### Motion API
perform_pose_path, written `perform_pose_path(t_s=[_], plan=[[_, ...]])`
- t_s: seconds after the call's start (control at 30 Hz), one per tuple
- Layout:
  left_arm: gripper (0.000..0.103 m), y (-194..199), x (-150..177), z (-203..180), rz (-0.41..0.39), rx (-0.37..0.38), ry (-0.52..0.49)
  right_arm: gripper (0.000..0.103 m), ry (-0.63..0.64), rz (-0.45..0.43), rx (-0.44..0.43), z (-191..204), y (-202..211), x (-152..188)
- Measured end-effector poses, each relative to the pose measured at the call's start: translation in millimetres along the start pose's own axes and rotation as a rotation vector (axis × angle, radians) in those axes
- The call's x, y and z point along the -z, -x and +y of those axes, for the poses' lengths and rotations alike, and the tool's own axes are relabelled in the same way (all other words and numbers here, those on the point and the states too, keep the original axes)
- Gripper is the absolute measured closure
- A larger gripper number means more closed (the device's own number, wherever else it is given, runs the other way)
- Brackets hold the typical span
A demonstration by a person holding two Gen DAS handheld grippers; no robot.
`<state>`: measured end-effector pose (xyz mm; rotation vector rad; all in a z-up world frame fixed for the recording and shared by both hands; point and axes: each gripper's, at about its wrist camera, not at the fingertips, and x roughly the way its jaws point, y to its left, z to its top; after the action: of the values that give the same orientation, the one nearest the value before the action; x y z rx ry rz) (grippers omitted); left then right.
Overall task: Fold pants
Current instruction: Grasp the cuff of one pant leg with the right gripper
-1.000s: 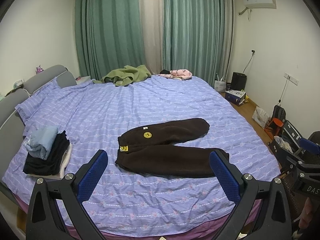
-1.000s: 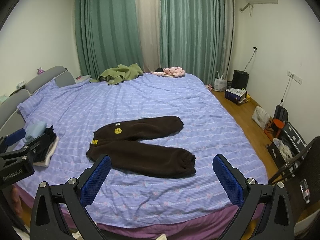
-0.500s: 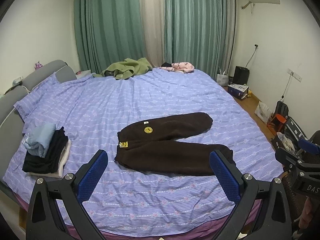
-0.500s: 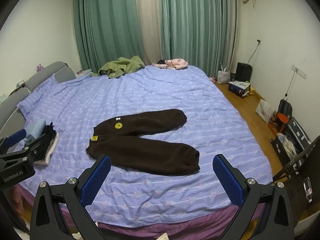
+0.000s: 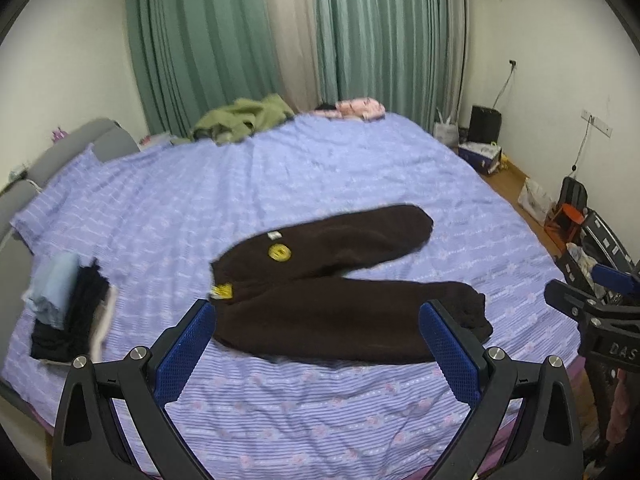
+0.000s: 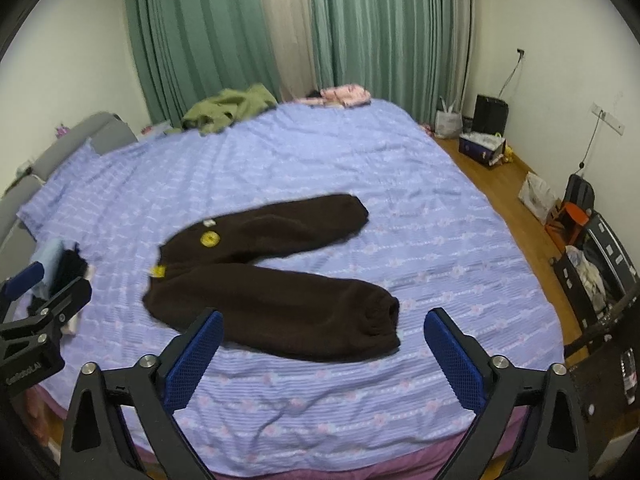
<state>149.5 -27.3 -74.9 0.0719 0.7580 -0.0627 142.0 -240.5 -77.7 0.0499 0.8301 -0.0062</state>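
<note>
Dark brown fleece pants lie flat on the purple striped bed, waist to the left with a yellow round badge, legs spread in a V to the right. They also show in the right wrist view. My left gripper is open and empty, hovering above the near edge of the bed just in front of the pants. My right gripper is open and empty, in front of the lower leg's cuff. Each gripper shows at the edge of the other's view.
A stack of folded clothes sits at the bed's left edge. A green garment and a pink one lie at the far side. Bags, a box and an orange stool stand on the wooden floor to the right.
Both grippers have moved forward and lower toward the bed; the pants appear larger and closer. Both stay open.
</note>
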Motion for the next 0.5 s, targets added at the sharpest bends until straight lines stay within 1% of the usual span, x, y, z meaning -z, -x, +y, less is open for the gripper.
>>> perform_pose_path(t_s=[0.07,0.1,0.2,0.27,0.4,0.43,0.47,0.5], plan=[[0.000,-27.9,1.5,-9.3,0.034,0.016,0.012,0.012,0.003,0.027,0.000,-9.8,-26.2,-1.3],[0.000,-38.1,2.1,-12.0,0.043,0.019,0.015,0.014,0.003,0.035,0.002,-12.8,-33.0,-1.3],[0.000,-80.4,5.8,-28.2,0.089,0.018,0.012,0.027,0.015,0.085,0.001,-28.5,-75.4,-0.7],[0.000,-106.5,8.9,-40.8,0.120,0.018,-0.003,0.038,0.015,0.118,-0.008,-36.6,-98.5,1.1],[0.000,-155.6,15.1,-64.0,0.174,0.038,-0.031,0.047,-0.011,0.198,-0.009,-60.3,-153.4,9.1],[0.000,-169.2,17.3,-69.5,0.192,0.042,-0.034,0.050,-0.039,0.229,-0.021,-68.6,-172.2,12.7],[0.000,-179.5,19.9,-74.7,0.207,0.048,-0.033,0.055,-0.052,0.245,-0.024,-72.7,-181.4,14.4],[0.000,-188.9,22.3,-79.7,0.225,0.051,-0.034,0.056,-0.078,0.277,-0.036,-79.8,-198.1,17.8]])
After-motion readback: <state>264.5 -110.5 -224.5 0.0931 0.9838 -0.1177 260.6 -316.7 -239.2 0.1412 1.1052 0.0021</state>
